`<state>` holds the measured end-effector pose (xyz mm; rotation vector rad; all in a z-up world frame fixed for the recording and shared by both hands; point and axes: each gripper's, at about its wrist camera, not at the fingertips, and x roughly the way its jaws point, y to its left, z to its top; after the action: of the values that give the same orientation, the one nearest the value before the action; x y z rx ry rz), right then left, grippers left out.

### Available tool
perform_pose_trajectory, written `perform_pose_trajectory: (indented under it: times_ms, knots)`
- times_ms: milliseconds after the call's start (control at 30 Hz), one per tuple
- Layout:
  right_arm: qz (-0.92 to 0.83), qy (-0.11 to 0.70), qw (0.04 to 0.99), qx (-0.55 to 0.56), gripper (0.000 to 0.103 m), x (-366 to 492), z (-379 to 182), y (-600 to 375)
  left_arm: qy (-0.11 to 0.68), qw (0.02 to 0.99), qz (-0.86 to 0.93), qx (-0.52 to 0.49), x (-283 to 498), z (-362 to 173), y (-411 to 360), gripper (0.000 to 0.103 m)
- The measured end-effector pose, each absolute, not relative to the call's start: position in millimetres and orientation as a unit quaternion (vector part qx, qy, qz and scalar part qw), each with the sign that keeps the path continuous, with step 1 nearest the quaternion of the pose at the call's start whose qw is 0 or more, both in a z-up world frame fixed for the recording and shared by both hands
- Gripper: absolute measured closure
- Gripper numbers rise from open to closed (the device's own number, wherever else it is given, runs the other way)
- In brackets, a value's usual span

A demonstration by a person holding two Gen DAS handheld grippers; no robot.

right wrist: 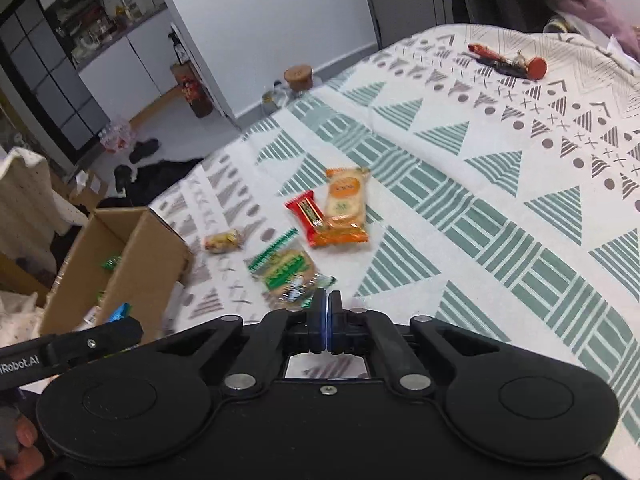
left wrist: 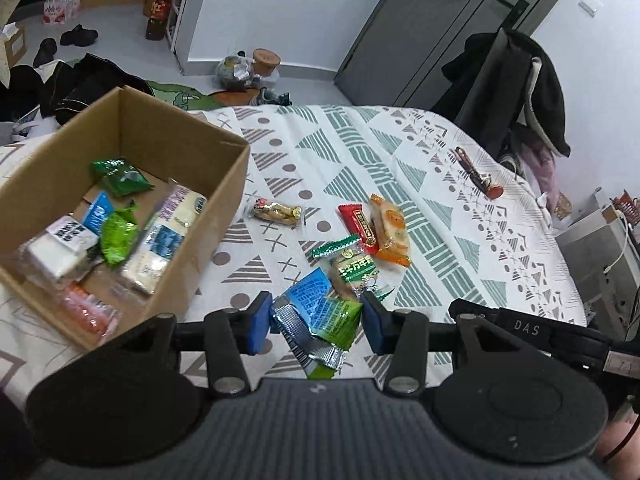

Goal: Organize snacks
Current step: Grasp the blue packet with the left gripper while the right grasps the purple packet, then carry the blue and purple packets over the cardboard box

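In the left wrist view my left gripper point(left wrist: 317, 322) is open, its blue pads point(left wrist: 259, 320) on either side of a blue, green and silver snack packet point(left wrist: 320, 314) lying on the patterned tablecloth point(left wrist: 440, 208). Just beyond lie a green-and-white cracker pack point(left wrist: 354, 270), a red bar point(left wrist: 359, 225), an orange biscuit pack point(left wrist: 391, 230) and a clear nut pack point(left wrist: 276, 212). The cardboard box point(left wrist: 224, 216) at the left holds several snacks. My right gripper point(right wrist: 327, 314) is shut with nothing between its pads, right behind the cracker pack point(right wrist: 285, 272). The orange pack point(right wrist: 346, 204) and red bar point(right wrist: 307, 216) lie farther off.
A red-handled tool point(left wrist: 478, 176) point(right wrist: 506, 60) rests near the table's far edge. A chair draped with a black coat point(left wrist: 516, 92) stands behind the table. The box point(right wrist: 128, 256) sits at the table's left edge. Bags, shoes and bottles are on the floor beyond.
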<state>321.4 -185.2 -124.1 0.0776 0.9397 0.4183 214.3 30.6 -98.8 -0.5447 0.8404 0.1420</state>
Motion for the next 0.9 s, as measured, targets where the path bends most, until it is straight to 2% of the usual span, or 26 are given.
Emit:
perform_pose_trajectory:
  times_ms: [300, 433, 500, 567, 600, 900]
  knots:
    - [0.186, 0.448, 0.874, 0.037, 0.102, 299.7, -114.1, -181.8, 0.389, 0.882, 0.059, -0.261, 189.7, -83.5, 36.6, 0.056]
    - [0.180, 0.452, 0.872, 0.045, 0.098, 294.6, -113.0, -184.6, 0.390, 0.879, 0.062, -0.266, 185.0, -87.7, 40.5, 0.056]
    - [0.176, 0.457, 0.871, 0.045, 0.089, 294.3, -115.2, -186.1, 0.391, 0.878, 0.063, -0.268, 184.6, -89.8, 41.5, 0.056]
    - [0.171, 0.458, 0.871, 0.045, 0.063, 295.2, -116.9, -187.2, 0.392, 0.878, 0.066, -0.269, 185.4, -91.3, 43.0, 0.056]
    - [0.168, 0.458, 0.872, 0.045, 0.058, 296.4, -118.1, -187.0, 0.392, 0.877, 0.068, -0.269, 186.2, -91.7, 43.6, 0.056]
    - [0.189, 0.489, 0.851, 0.034, 0.054, 311.3, -146.4, -169.1, 0.399, 0.873, 0.083, -0.270, 200.5, -104.3, 44.9, 0.056]
